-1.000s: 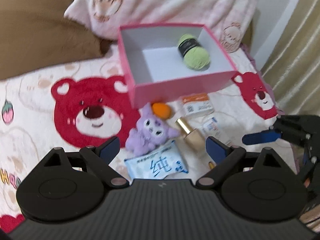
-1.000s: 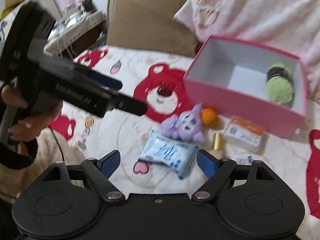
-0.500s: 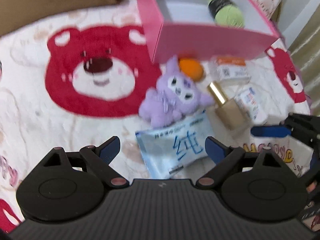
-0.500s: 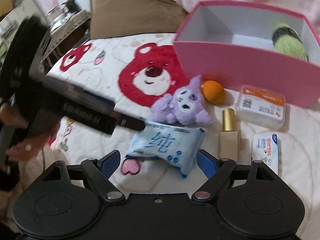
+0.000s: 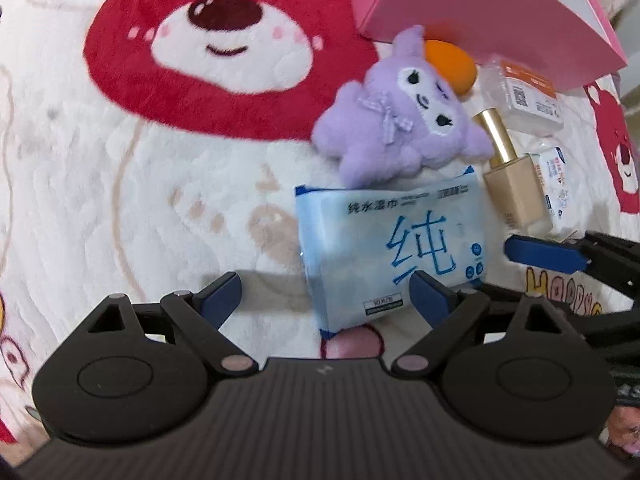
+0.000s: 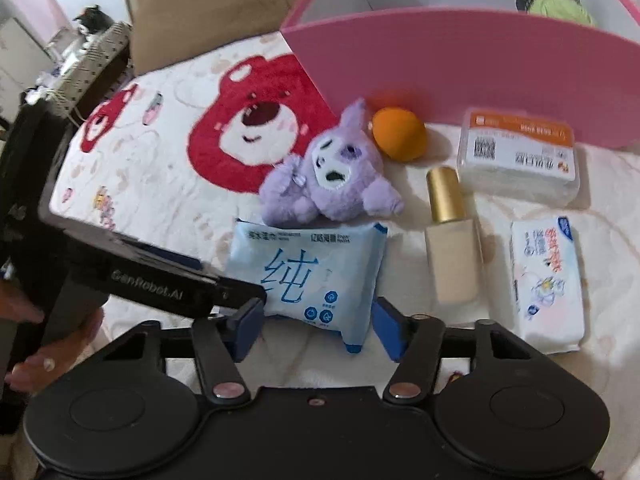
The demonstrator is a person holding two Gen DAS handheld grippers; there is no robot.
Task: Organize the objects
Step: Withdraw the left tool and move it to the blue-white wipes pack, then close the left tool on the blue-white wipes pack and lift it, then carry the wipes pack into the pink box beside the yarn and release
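Wipes come first in our left wrist view: the pale blue wipes packet (image 5: 390,256) lies flat on the bear-print blanket (image 5: 120,200), its near half reaching in front of our left tool (image 5: 326,294). The tool's blue fingers (image 5: 222,294) stand wide apart, released, and the packet sits toward the right-hand finger rather than centred between them; whether that finger touches it we cannot tell. Just beyond the packet rests the purple plush (image 5: 404,120), overlapping its far edge, with the orange sponge (image 5: 450,66) behind the plush's head and the pink box (image 5: 480,20) behind that. To the packet's right lie the gold-capped bottle (image 5: 516,176) and a small white tissue pack (image 5: 554,184). A blue finger of our right tool (image 5: 544,254) reaches in from the right edge, close to the packet's corner.

From our right wrist view, the same wipes packet (image 6: 310,276) lies between the spread fingers of our right tool (image 6: 316,320), near end inside the gap, the tool released and low over the blanket (image 6: 160,184). Our left tool (image 6: 168,284) comes in from the left, tip beside the packet's left edge, a bare hand (image 6: 48,340) gripping its handle. The plush (image 6: 332,176), sponge (image 6: 398,138), bottle (image 6: 450,232), tissue pack (image 6: 548,280) and a clear orange-labelled case (image 6: 520,156) lie beyond, in front of the pink box (image 6: 460,72), which holds green yarn (image 6: 552,4).
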